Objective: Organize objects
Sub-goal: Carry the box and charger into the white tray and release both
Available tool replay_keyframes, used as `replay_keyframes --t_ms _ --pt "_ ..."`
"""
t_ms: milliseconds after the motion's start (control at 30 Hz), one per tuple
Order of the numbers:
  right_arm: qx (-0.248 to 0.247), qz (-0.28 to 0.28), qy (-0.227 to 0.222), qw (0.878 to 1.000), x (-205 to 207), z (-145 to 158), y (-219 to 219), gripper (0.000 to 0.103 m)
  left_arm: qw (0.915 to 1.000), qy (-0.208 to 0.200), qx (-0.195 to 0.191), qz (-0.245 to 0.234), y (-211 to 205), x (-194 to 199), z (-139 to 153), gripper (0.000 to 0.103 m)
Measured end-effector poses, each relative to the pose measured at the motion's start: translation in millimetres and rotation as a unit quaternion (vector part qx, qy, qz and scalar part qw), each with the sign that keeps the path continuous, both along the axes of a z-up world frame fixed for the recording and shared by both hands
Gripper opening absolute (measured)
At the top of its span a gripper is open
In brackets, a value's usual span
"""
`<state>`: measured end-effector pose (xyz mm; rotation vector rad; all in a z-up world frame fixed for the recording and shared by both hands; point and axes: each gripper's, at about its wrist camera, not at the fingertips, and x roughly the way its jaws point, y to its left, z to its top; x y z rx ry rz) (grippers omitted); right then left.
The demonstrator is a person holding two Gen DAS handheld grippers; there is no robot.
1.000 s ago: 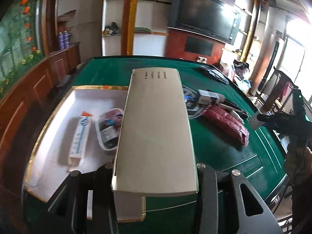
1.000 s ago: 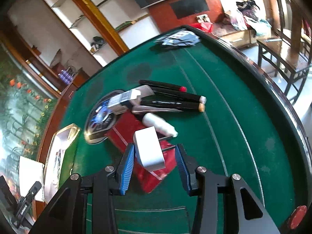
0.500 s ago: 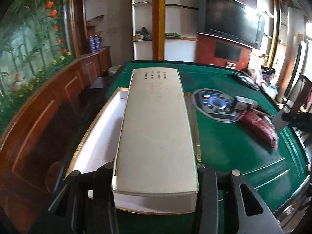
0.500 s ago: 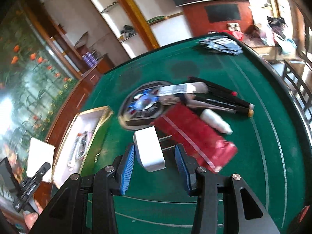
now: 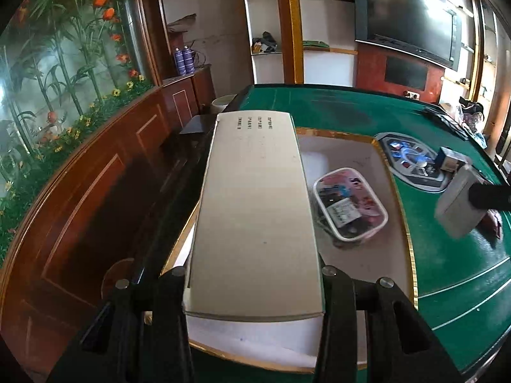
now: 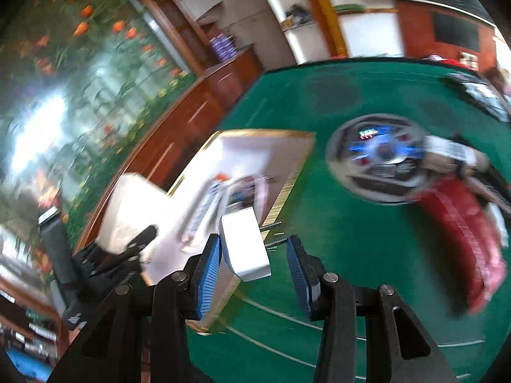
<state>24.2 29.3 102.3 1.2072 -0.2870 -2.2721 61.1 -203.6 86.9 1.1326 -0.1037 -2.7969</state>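
Left wrist: fingers [image 5: 255, 296] pinch a box lid [image 5: 255, 210] (print unreadable); right fingers [image 6: 255, 265] grip a charger [image 6: 244, 245].

Flower mural [image 5: 60, 73] on the left wall, dark television [image 5: 405, 16] mounted high at right, white shelves [image 5: 265, 32] between, two purple cans [image 5: 183, 60] on a wooden cabinet.
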Motion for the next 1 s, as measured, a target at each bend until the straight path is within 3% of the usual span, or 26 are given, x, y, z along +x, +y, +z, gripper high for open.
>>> replay_keyframes --t_ms 300,767,833,900,1000 --pt "0.029 0.076 -0.022 0.996 -6.2 -32.0 -90.0 0.046 0.9999 -0.007 0.006 0.009 -21.1 -20.8 -20.9 0.04" --pt "0.07 0.096 -0.053 0.991 -25.6 -71.5 -126.6 0.046 0.9994 -0.018 0.028 0.011 -33.9 -41.2 -35.9 0.041" --pt "0.069 0.098 -0.053 0.991 -27.0 -73.2 -129.3 0.046 0.9993 -0.018 0.03 0.013 -35.2 -42.1 -36.0 0.045" --pt "0.071 0.099 -0.051 0.991 -27.4 -72.7 -130.3 0.046 0.9991 -0.016 0.036 0.015 -37.9 -43.3 -35.4 0.064" --pt "0.073 0.1 -0.047 0.991 -28.2 -72.0 -132.4 0.047 0.9978 -0.015 0.061 0.021 -45.8 -43.3 -33.6 0.077"
